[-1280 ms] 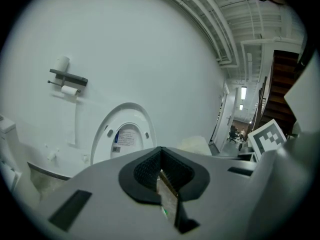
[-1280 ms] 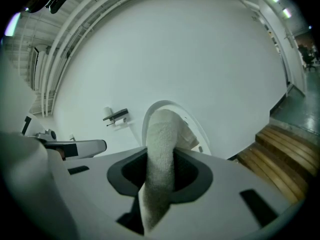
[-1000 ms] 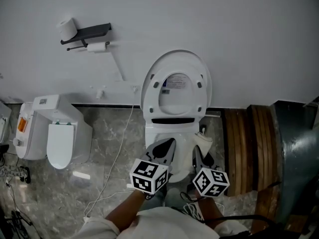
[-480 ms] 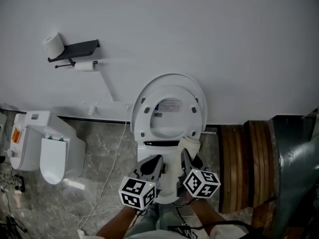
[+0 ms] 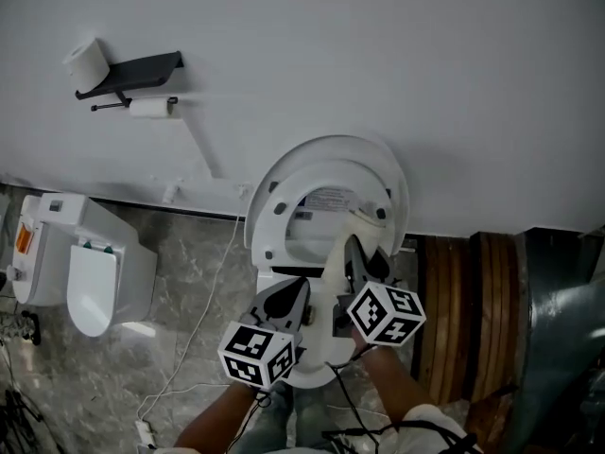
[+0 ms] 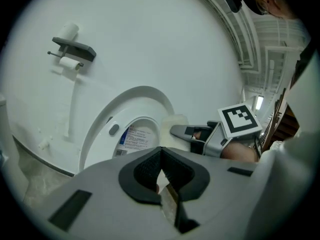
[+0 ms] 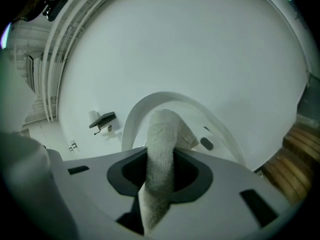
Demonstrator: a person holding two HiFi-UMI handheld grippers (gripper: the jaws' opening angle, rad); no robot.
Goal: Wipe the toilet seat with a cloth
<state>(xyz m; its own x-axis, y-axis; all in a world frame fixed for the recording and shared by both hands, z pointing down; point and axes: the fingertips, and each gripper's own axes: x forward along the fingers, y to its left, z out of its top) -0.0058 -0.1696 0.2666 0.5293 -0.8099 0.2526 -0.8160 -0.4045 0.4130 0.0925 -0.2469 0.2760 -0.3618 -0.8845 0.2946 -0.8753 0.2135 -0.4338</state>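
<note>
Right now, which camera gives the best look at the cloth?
The right gripper view: the cloth fills the middle, clamped in the right gripper. The head view shows only a small pale end against the raised seat; the left gripper view shows a pale patch beside that gripper.

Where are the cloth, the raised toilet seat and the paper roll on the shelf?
cloth (image 7: 161, 149): right gripper view, middle of its fold.
toilet seat (image 5: 264, 233): head view, ring's left side.
paper roll (image 5: 87, 61): head view, its side.
</note>
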